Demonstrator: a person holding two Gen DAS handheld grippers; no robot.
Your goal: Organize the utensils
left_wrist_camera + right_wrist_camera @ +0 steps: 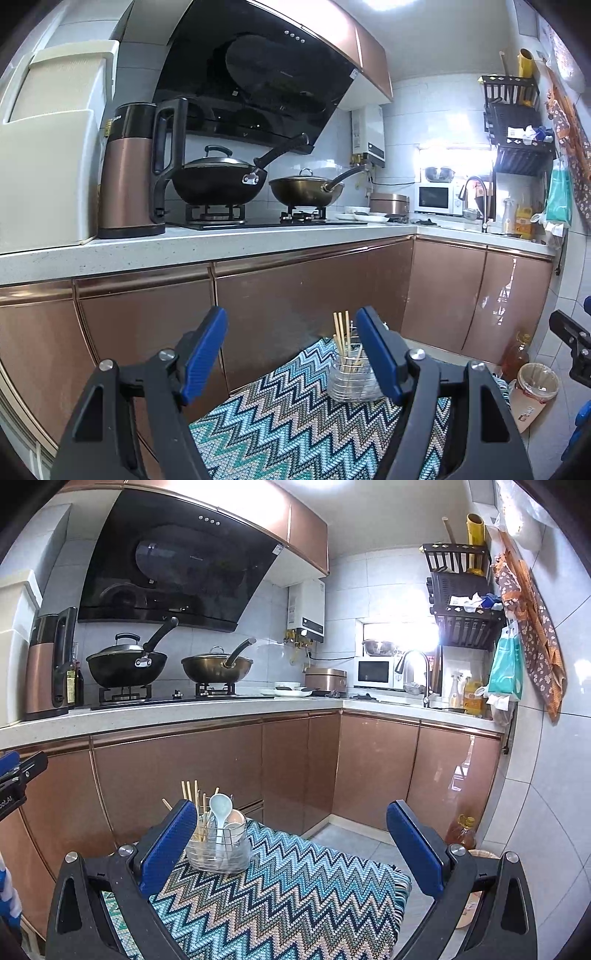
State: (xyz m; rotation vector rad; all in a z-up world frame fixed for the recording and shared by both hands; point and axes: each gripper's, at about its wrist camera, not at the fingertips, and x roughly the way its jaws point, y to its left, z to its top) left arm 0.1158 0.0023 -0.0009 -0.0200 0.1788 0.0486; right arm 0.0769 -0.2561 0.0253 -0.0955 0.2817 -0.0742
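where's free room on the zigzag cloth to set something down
Most of the cloth is bare: the whole stretch from the jar to its fringed right edge, and the near part toward the grippers. Only the far left corner is crowded, where the jar holds chopsticks and spoons.

The zigzag cloth [295, 893] looked woven and matt, fringed along its right edge. The jar [218, 853] was clear and glossy (glass or plastic, hard to tell), holding pale wooden chopsticks [190, 797] and smooth white spoons [220, 806].

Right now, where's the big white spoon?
The spoon stands in the clear jar with the chopsticks, on the zigzag cloth, just past the right gripper's left finger in the right wrist view.
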